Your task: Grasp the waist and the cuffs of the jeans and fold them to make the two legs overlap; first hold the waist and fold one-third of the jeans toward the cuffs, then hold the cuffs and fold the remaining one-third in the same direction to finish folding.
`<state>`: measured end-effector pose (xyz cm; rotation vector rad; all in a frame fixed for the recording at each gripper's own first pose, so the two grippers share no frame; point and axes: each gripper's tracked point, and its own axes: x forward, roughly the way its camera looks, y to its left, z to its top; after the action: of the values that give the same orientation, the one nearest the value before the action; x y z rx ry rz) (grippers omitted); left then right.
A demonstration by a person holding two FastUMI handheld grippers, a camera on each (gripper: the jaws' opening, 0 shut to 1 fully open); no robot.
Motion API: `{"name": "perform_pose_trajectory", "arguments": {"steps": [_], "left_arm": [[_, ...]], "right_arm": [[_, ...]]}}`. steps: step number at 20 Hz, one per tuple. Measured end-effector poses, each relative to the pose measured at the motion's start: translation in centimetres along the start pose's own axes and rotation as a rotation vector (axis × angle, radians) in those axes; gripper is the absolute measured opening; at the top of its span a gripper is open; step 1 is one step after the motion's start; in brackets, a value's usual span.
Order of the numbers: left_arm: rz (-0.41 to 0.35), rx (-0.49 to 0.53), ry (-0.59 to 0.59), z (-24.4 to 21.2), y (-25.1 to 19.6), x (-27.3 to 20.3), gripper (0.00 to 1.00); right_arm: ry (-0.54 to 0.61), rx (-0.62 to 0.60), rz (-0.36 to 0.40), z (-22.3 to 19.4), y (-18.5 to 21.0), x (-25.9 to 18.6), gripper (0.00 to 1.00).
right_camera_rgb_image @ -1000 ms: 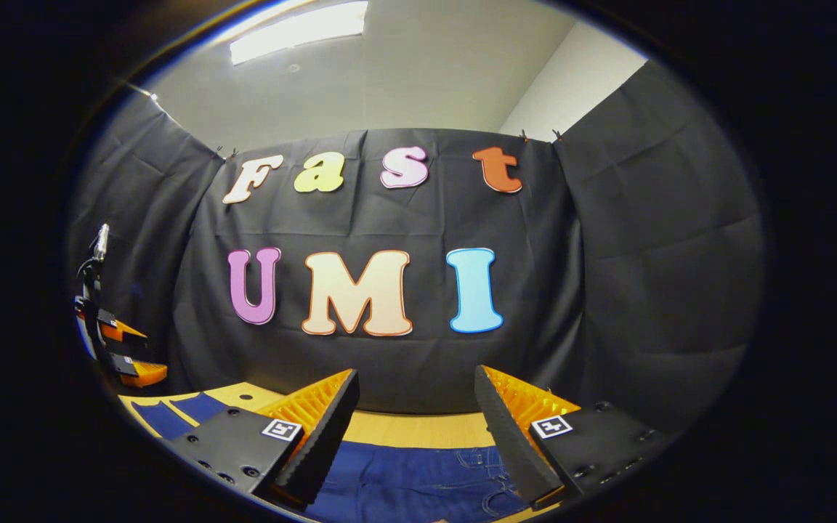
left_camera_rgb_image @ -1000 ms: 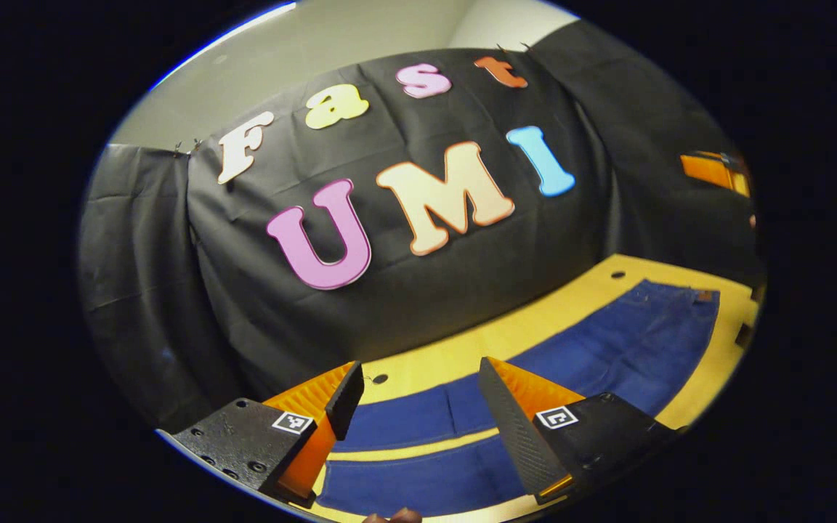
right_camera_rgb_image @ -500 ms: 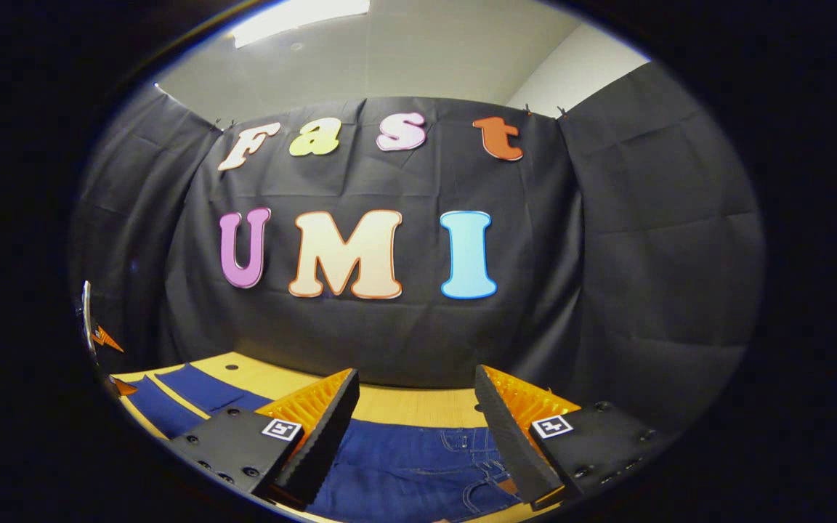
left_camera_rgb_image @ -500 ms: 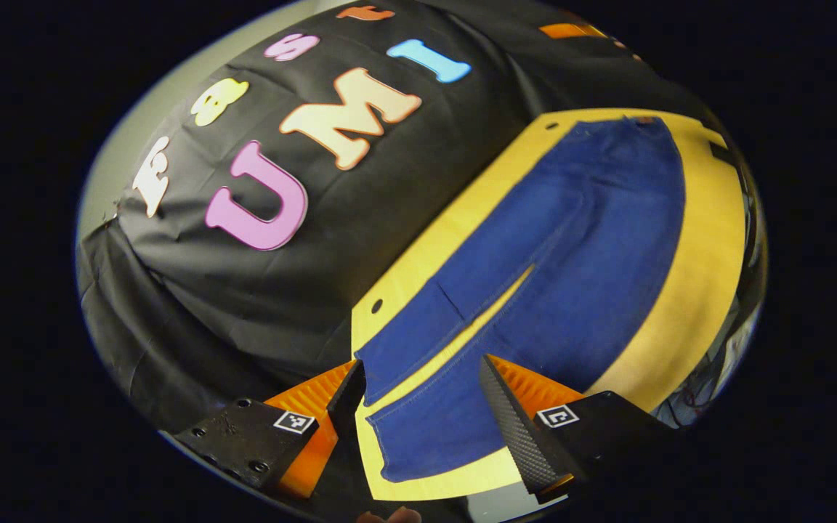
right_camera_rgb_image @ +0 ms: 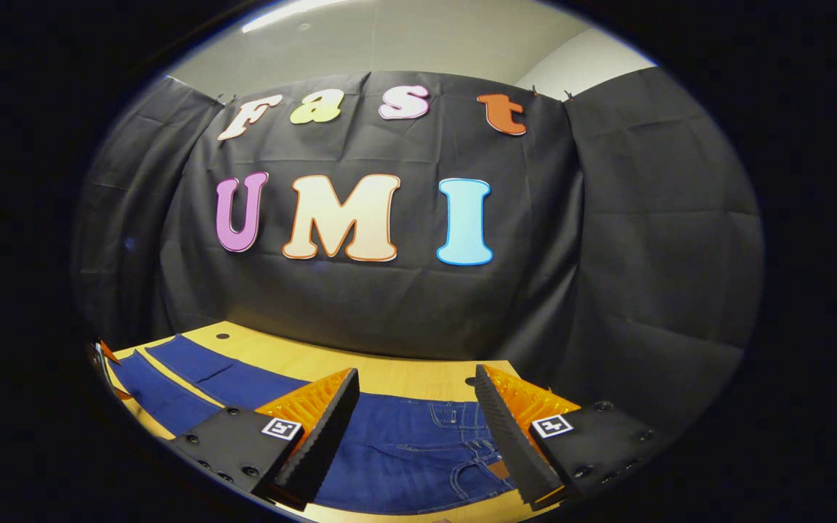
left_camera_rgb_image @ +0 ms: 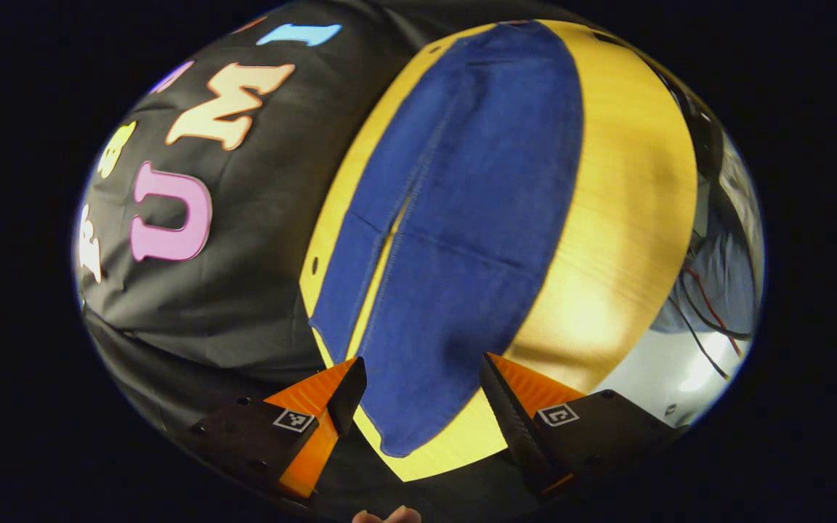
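Blue jeans (left_camera_rgb_image: 462, 211) lie flat and unfolded on the yellow table (left_camera_rgb_image: 622, 218), legs side by side with a thin gap between them. In the left gripper view the cuffs are nearest and the waist is far off at the top. My left gripper (left_camera_rgb_image: 422, 396) hangs open above the near cuff (left_camera_rgb_image: 407, 428), touching nothing. In the right gripper view the waist end of the jeans (right_camera_rgb_image: 418, 454), with pockets and belt loops, lies below my right gripper (right_camera_rgb_image: 415, 428), which is open and empty. The legs (right_camera_rgb_image: 193, 381) stretch away to the left there.
The table's far edge (right_camera_rgb_image: 360, 359) meets the black booth wall (right_camera_rgb_image: 389, 305). Small round holes (right_camera_rgb_image: 223, 336) dot the tabletop. Past the table's right side in the left gripper view are cables (left_camera_rgb_image: 702, 312) on a pale floor.
The left gripper has swung and tilted down, so the whole length of the jeans now runs away from it. The right gripper has tilted down a little, showing more of the waist.
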<state>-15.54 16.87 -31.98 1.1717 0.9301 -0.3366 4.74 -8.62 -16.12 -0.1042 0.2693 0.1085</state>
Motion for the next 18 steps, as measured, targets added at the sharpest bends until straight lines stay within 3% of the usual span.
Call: {"name": "perform_pose_trajectory", "arguments": {"steps": [4,5,7,12,13,17,18], "left_arm": [[-0.054,0.073,0.037,-1.2,-1.9,1.3,0.95],[-0.044,0.106,0.029,-1.0,-1.6,1.5,1.00],[-0.043,0.146,0.028,-1.0,-1.3,2.0,0.93],[-0.066,0.183,0.006,-0.6,-0.2,4.2,0.93],[-0.081,0.169,0.013,-0.9,-0.6,4.7,0.87],[-0.074,0.161,0.036,-1.0,-2.1,4.7,0.24],[-0.060,0.150,0.036,-1.1,-2.0,5.0,0.18]], "right_arm": [[0.019,-0.026,-0.002,-0.8,0.1,0.6,1.00],[0.023,-0.032,0.000,-0.9,0.2,0.6,1.00],[0.025,-0.042,-0.004,-1.1,0.2,0.6,0.99],[0.046,-0.036,-0.018,-2.3,0.1,0.5,0.99],[0.049,-0.032,-0.023,-2.6,0.0,0.4,0.99],[0.063,-0.045,-0.035,-3.1,-0.3,0.2,0.99],[0.063,-0.055,-0.037,-3.1,-0.5,0.2,0.99]]}}
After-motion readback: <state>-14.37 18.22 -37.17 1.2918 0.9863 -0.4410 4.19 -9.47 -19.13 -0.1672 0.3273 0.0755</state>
